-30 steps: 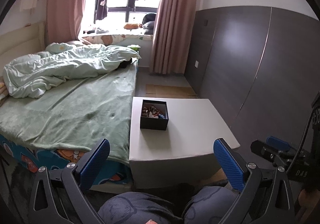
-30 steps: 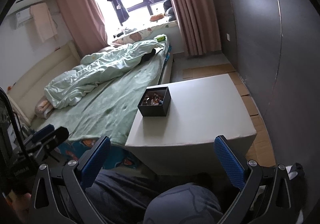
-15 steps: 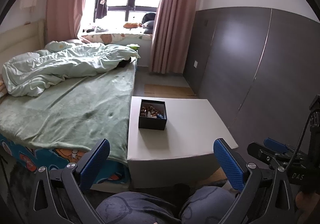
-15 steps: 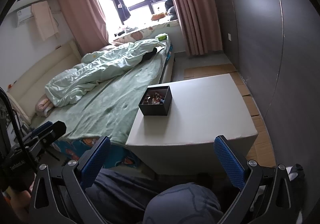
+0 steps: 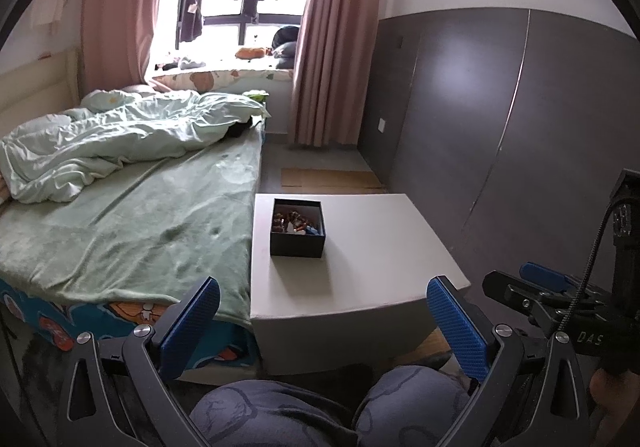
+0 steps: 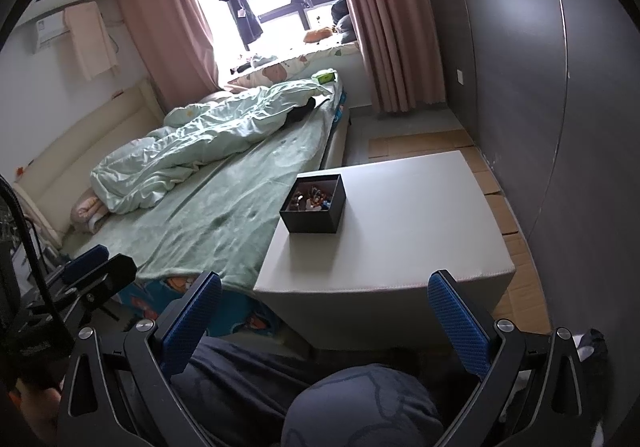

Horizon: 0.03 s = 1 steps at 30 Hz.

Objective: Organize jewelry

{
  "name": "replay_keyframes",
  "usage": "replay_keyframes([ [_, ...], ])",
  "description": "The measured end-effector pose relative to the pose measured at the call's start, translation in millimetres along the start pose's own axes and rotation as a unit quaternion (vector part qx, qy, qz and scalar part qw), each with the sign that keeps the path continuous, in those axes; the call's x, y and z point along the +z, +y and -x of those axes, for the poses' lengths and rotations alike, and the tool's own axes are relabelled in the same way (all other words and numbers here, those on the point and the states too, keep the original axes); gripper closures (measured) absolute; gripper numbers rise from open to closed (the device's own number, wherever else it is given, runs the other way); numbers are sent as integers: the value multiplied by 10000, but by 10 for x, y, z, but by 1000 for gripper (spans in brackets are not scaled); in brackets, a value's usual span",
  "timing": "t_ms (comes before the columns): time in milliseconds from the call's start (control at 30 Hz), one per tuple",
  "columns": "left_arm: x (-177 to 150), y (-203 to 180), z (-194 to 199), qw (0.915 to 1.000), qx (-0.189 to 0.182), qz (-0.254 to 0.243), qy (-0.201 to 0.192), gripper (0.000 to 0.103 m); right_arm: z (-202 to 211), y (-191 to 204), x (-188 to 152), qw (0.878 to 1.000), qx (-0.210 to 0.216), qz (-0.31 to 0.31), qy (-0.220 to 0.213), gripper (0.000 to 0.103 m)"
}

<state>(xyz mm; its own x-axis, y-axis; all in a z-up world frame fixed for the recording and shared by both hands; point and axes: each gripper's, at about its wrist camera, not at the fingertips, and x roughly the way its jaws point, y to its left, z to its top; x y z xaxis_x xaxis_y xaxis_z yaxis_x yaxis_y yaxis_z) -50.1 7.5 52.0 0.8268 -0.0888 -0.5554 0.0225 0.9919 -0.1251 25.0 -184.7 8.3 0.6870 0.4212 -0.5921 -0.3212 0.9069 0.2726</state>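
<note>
A small black open box (image 5: 297, 232) holding several mixed jewelry pieces (image 5: 294, 221) sits on a white low table (image 5: 372, 247), near its left edge. It also shows in the right wrist view (image 6: 314, 204) on the table (image 6: 404, 223). My left gripper (image 5: 326, 317) is open and empty, held well back from the table above my knees. My right gripper (image 6: 324, 311) is open and empty, also short of the table's near edge. The right gripper shows at the right of the left wrist view (image 5: 540, 287), the left gripper at the left of the right wrist view (image 6: 92, 267).
A bed (image 5: 132, 223) with a green sheet and rumpled duvet (image 5: 120, 139) adjoins the table's left side. A dark grey wardrobe wall (image 5: 520, 127) runs along the right. Pink curtains (image 5: 332, 47) frame a window at the back. My knees (image 5: 304, 411) are below the grippers.
Both grippers have drawn slightly back and up from the table, so the box looks a little smaller and farther. Both stay open and empty.
</note>
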Motion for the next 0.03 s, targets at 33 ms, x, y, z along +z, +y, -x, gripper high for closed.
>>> replay_keyframes([
  [33, -6, -10, 0, 10000, -18, -4, 5, 0, 6, 4, 5, 10000, -1, 8, 5, 0],
])
